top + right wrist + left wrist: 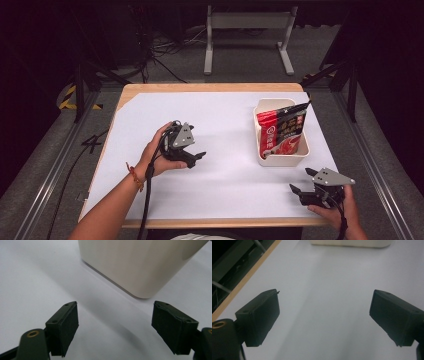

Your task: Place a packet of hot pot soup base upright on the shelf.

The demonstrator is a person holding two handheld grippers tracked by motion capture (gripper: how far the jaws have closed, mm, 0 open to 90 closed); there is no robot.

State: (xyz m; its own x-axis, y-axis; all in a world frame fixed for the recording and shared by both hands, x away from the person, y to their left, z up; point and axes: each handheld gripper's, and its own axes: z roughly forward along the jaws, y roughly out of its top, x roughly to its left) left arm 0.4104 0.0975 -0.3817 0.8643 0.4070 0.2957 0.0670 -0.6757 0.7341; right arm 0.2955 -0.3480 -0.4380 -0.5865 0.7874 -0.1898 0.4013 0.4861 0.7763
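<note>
A white rectangular bin (281, 156) stands at the right of the white-covered table (220, 120). A red printed packet (281, 131) leans upright inside it, its top sticking above the rim. My left gripper (196, 160) is held left of centre, open and empty, pointing right toward the bin (349, 243), which is far off. My right gripper (302, 181) sits near the front right corner, open and empty, just in front of the bin's near wall (135, 265). Nothing lies between either pair of jaws (325, 317) (115, 326).
The table's wooden edge (200, 87) shows along the back and left sides. A metal frame rail (372, 150) runs along the right. A grey stand (247, 35) and cables lie on the floor behind the table.
</note>
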